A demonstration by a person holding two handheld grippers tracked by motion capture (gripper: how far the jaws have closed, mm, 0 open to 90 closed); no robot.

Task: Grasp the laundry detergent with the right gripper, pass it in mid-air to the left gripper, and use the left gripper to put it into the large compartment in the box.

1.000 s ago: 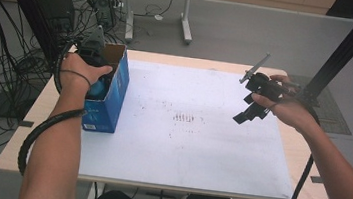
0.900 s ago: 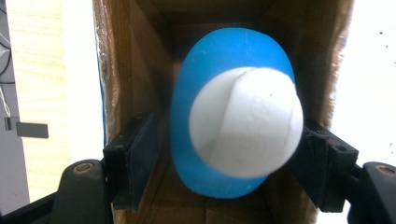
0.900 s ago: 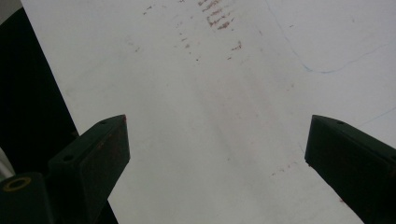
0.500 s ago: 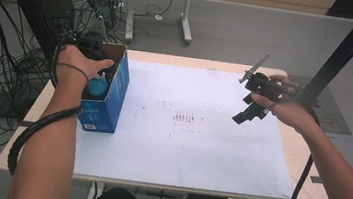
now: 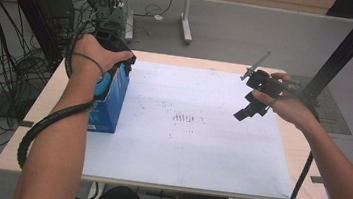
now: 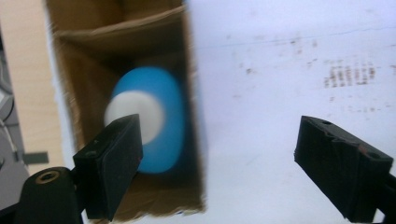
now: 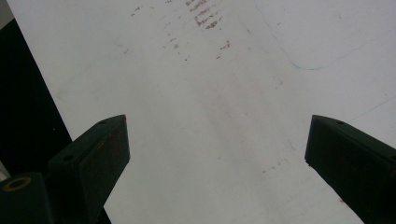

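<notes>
1. Two hand-held grippers work above a white-covered bench [image 5: 218,159].
2. Left hand-held gripper [image 6: 219,154], jaws just opened wide, holds nothing; a blue bottle [image 6: 161,116] stands inside the open blue box [image 5: 114,100] below it.
3. Right hand-held gripper [image 7: 217,163] hangs with jaws apart, empty.

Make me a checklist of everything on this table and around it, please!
Surface: wooden table under a white sheet with faint dark smudges.
Job's things: open blue box at the sheet's left edge; a blue bottle with a white cap lies inside it.
Clutter: nothing seen.
Grippers: left gripper above the box; its jaws have just been opening, nothing between them. Right gripper open, holding nothing, above the sheet's right side.
Cables: a black cable trails along the left forearm; a tangle lies on the floor at left.
Surroundings: grey floor, another table's legs behind.
</notes>
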